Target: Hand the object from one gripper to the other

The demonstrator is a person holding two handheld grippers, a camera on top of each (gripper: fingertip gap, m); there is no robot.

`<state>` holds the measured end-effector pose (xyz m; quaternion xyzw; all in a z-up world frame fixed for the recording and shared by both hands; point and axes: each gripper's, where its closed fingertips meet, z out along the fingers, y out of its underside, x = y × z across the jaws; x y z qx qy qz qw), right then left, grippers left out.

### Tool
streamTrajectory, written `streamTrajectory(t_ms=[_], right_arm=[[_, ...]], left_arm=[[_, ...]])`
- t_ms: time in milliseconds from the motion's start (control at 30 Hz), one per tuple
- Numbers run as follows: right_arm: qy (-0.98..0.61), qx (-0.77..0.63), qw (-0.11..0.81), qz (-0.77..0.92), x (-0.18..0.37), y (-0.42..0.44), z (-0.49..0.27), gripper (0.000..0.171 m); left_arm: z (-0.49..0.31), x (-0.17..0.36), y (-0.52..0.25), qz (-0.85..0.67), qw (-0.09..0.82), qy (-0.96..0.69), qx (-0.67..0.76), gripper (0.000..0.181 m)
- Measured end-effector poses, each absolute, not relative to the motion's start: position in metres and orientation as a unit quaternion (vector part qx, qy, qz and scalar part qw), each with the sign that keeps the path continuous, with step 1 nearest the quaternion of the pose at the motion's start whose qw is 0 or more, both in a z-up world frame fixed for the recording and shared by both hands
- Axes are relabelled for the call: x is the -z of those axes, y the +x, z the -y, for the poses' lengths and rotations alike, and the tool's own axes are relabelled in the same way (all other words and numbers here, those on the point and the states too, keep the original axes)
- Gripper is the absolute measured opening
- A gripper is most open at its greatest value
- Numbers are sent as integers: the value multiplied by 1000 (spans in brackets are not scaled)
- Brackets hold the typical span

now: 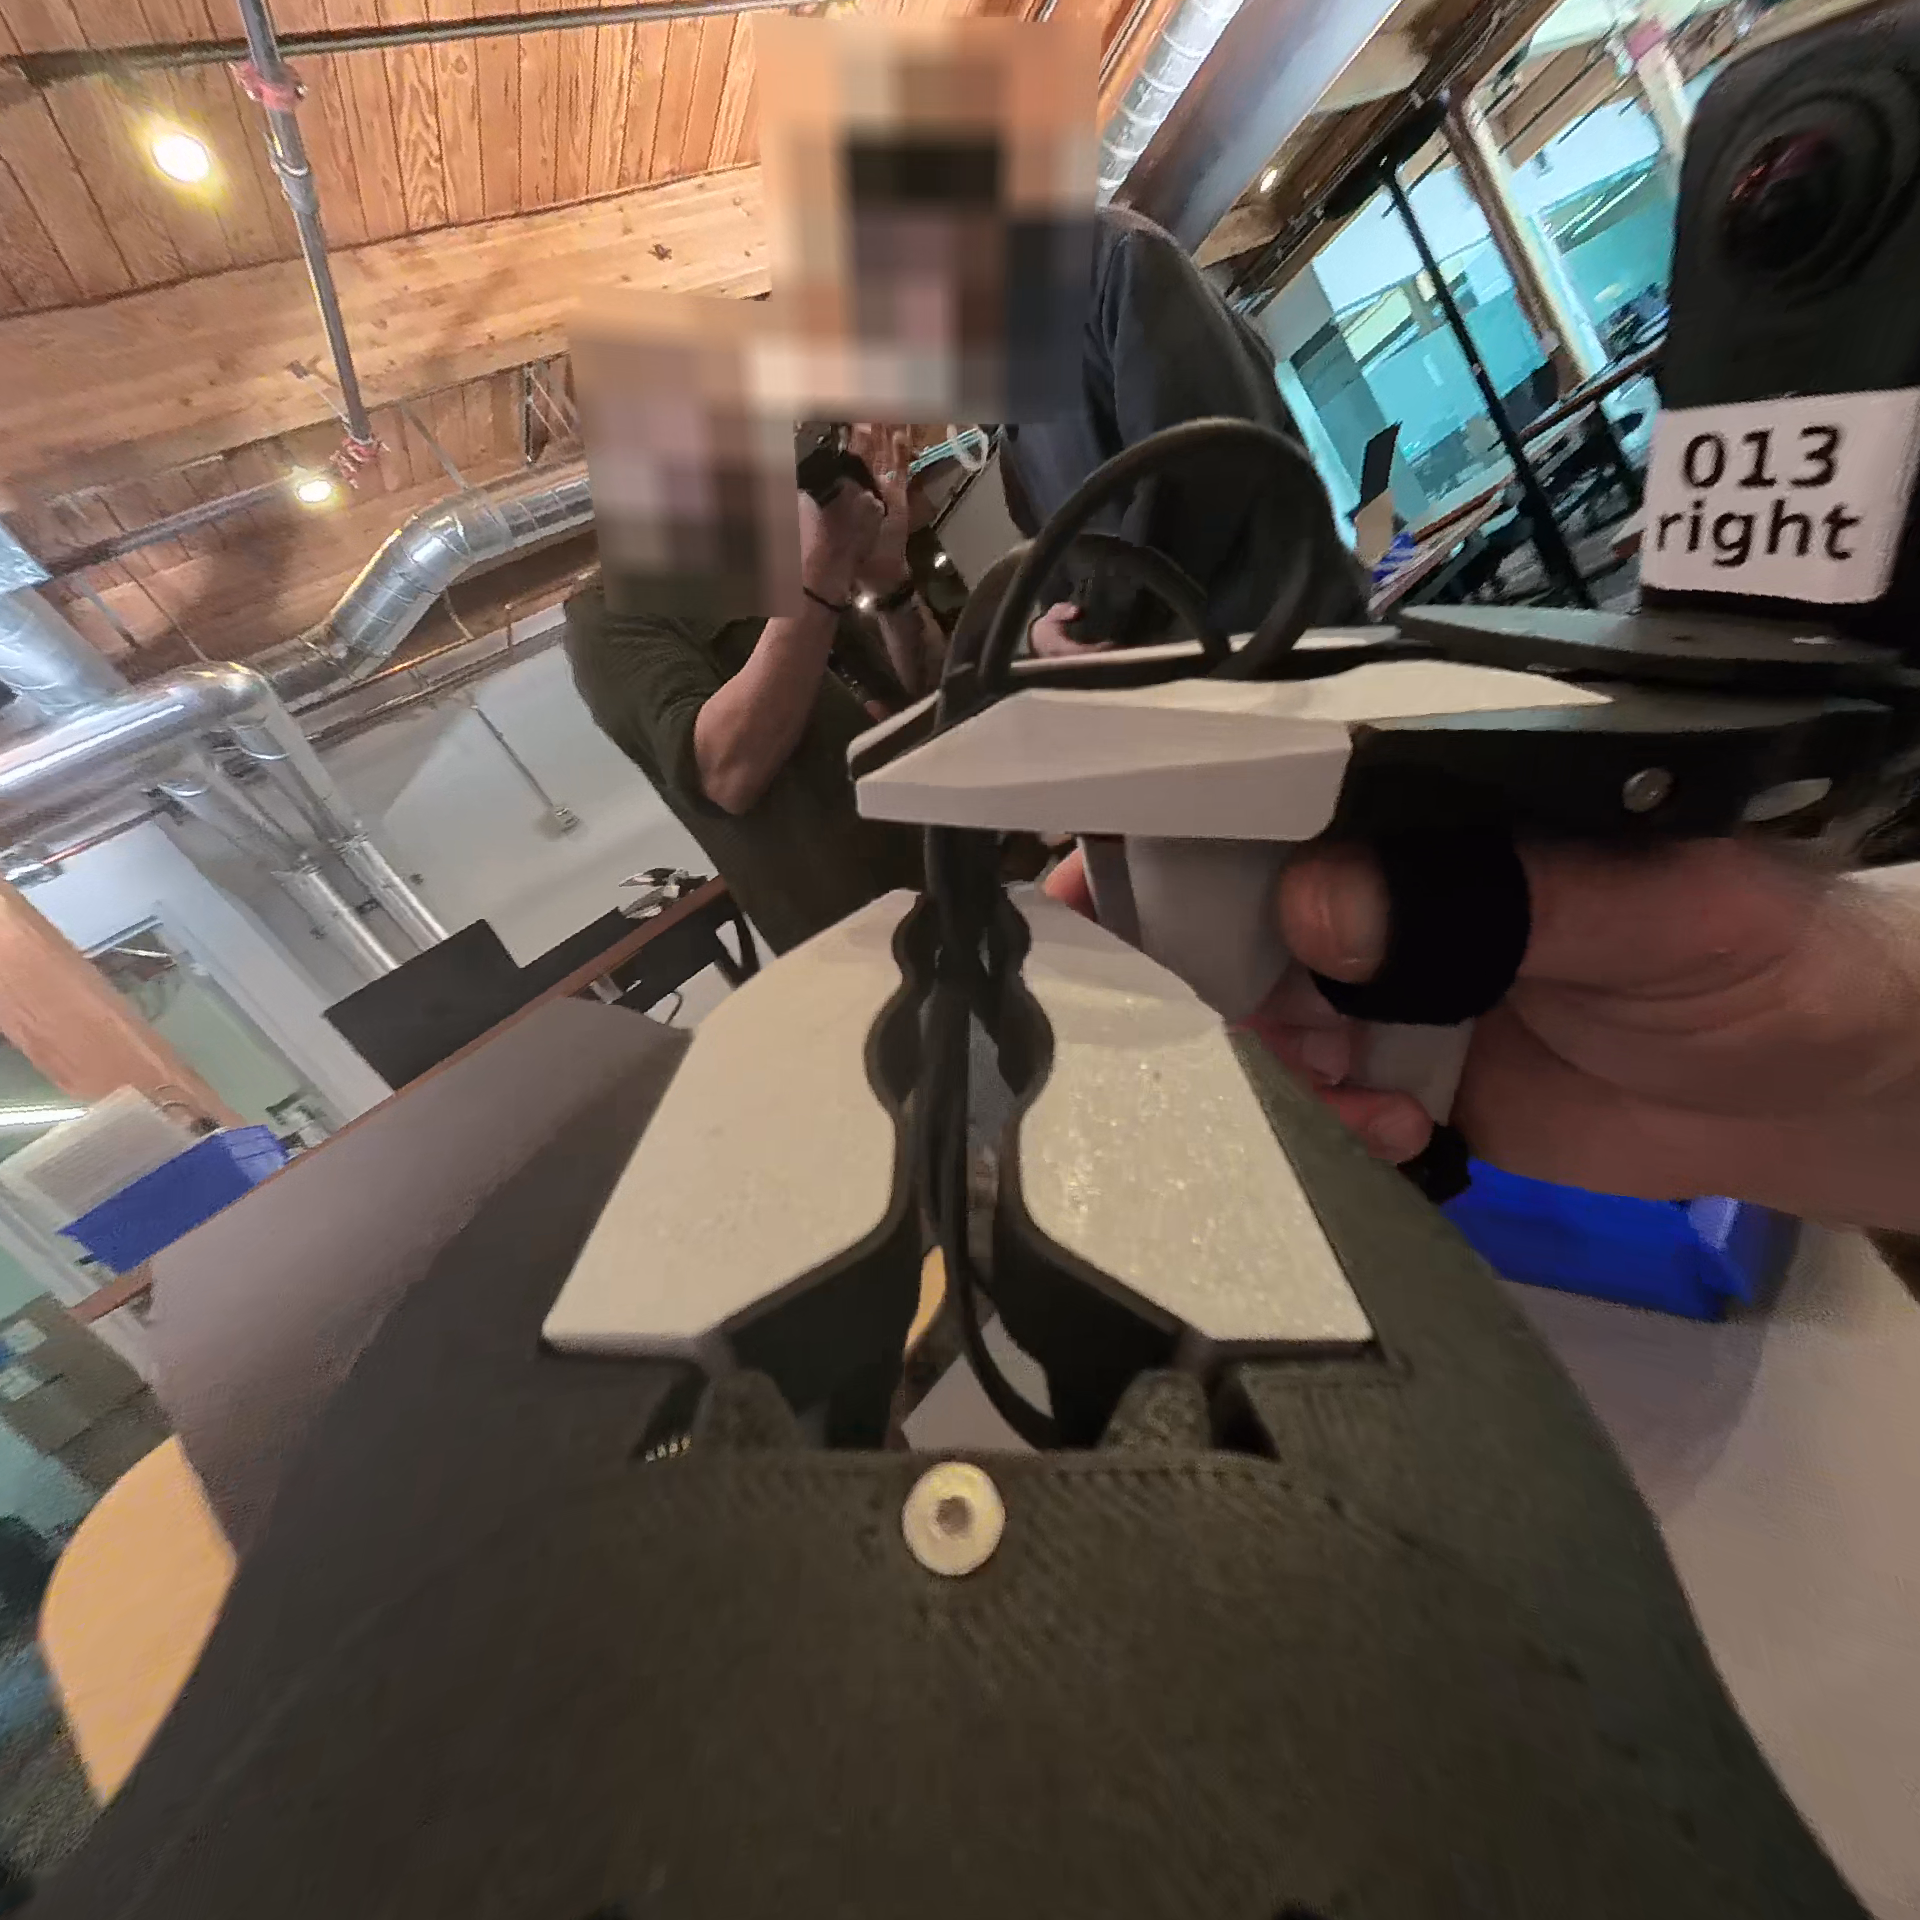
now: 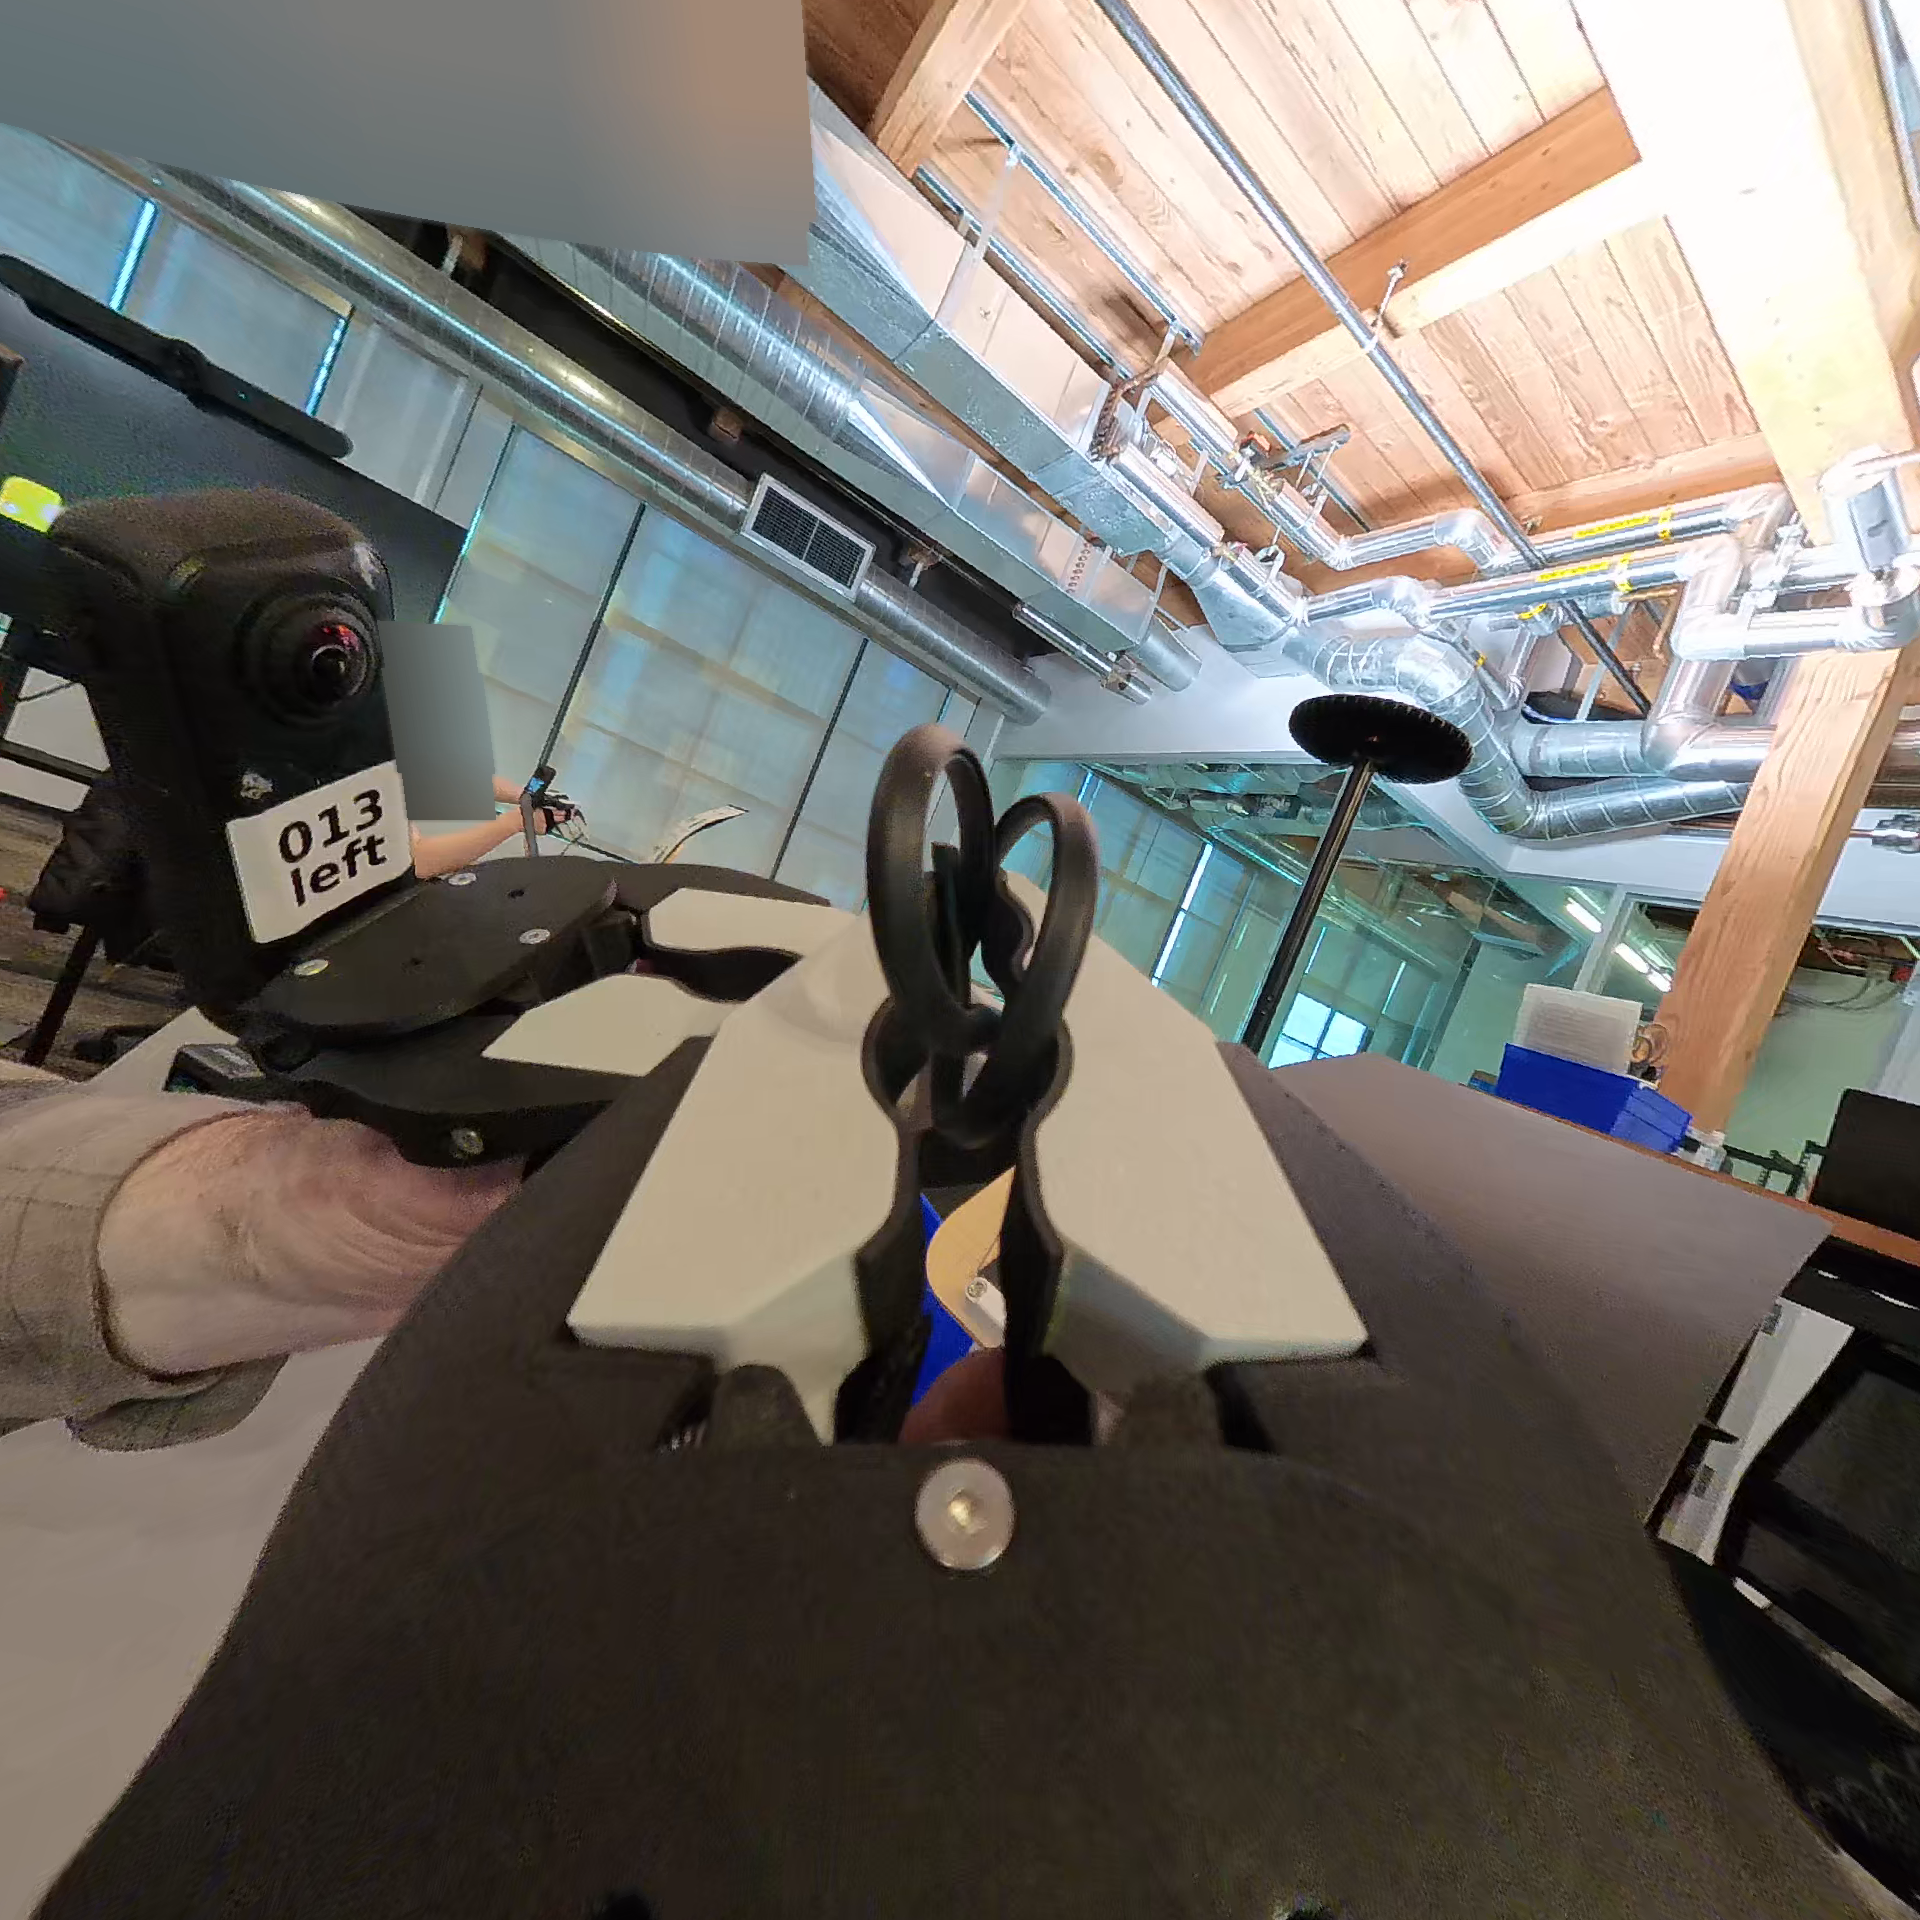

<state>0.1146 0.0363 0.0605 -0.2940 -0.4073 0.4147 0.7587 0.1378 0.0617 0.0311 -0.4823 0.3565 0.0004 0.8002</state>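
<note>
The object is black, scissors-like, with two thin loop handles (image 2: 1049, 914). In the right wrist view it stands upright between the white fingers of my right gripper (image 2: 966, 935), loops above the fingertips, and the pads press on it from both sides. My left gripper (image 2: 707, 966) comes in from the left, its fingertips hidden behind the right fingers. In the left wrist view my left gripper (image 1: 961, 935) is closed around the object's lower black part (image 1: 951, 1049). My right gripper (image 1: 883, 764) crosses just above from the right, and the loops (image 1: 1132, 442) rise over it.
A hand (image 1: 1621, 997) holds the right gripper's handle, and a sleeved hand (image 2: 208, 1236) holds the left one. People stand behind (image 1: 727, 727). Blue bins (image 1: 1600, 1247) sit on a white table (image 1: 1714, 1507). A black floor-lamp pole (image 2: 1320, 894) stands farther back. The tips of both grippers are at nearly the same place.
</note>
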Motion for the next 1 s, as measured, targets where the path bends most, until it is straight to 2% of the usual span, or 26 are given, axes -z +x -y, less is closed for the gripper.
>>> streamTrajectory(t_ms=[467, 833, 1000], right_arm=[[-288, -447, 742, 408, -66, 122, -35, 3], [-313, -459, 713, 427, -58, 113, -39, 3], [-354, -465, 660, 472, -43, 90, -40, 3]], left_arm=[[-42, -19, 105, -359, 750, -518, 200, 37], [-51, -3, 75, -408, 699, -502, 304, 44], [-54, 4, 79, -434, 646, -476, 409, 62]])
